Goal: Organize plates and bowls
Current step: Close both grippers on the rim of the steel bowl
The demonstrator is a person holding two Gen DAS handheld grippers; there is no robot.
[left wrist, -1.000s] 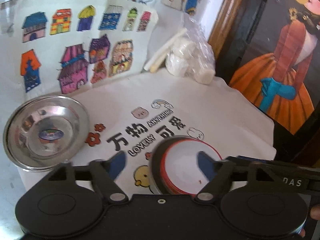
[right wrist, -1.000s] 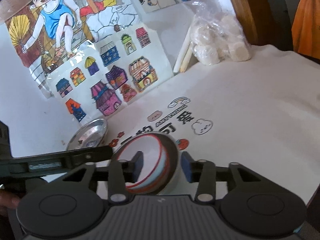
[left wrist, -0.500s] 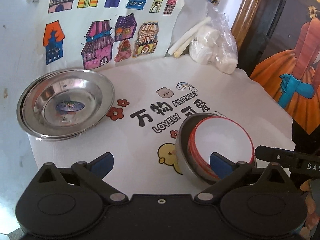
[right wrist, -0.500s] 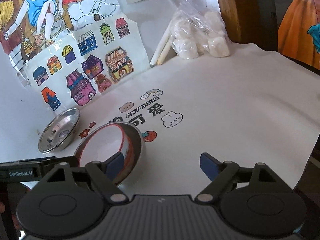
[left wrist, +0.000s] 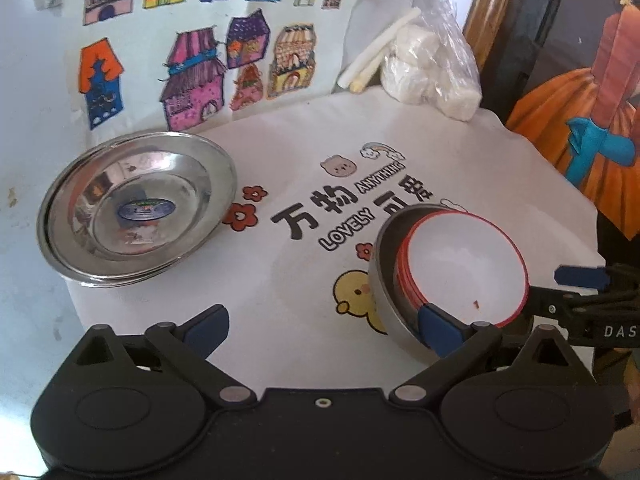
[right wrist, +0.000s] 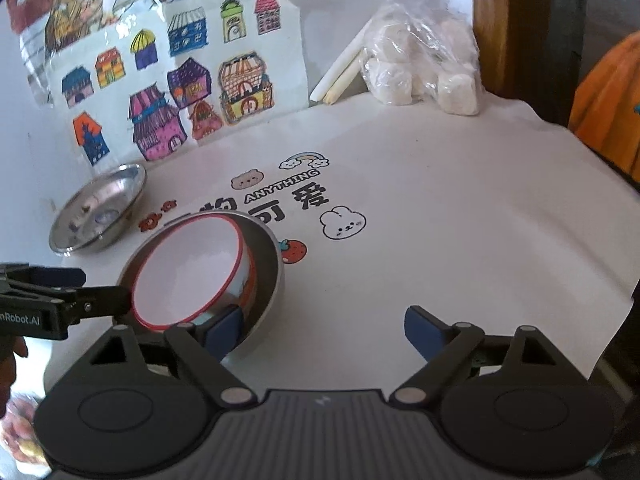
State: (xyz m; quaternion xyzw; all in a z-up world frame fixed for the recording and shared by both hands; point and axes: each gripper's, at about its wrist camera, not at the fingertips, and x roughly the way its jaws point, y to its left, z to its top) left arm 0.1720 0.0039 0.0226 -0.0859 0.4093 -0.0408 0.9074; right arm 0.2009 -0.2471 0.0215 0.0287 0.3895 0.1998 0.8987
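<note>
- On the white printed cloth [left wrist: 400, 128] covering the tabletop, at about 4 o'clock in the left wrist view, sits a white bowl with a red rim [left wrist: 466, 268], nested and tilted inside a larger steel bowl [left wrist: 384, 272].
- At 9 o'clock in that view lies a stack of shallow round steel plates [left wrist: 136, 208], well apart from the nested bowls, with a blue oval label at its centre.
- Left gripper [left wrist: 326, 322]: its fingers are spread wide and hold nothing; the right-hand blue pad [left wrist: 438, 326] is at the near rim of the steel bowl. A second ago the fingers stood closer together around the bowls; now the bowls lie off toward 4 o'clock.
- Right gripper [right wrist: 324, 330]: fingers wide apart and empty; its left pad [right wrist: 224, 330] sits against the near side of the steel bowl [right wrist: 268, 264], the white bowl [right wrist: 188, 272] leaning toward 9 o'clock. One second earlier these fingers were pinched on the bowls' wall.
- At 12 to 1 o'clock, a clear plastic bag of white lumps [right wrist: 420, 68] and two pale sticks [right wrist: 340, 72] rest by the wall, beside a sheet of coloured house drawings [right wrist: 176, 80].
</note>
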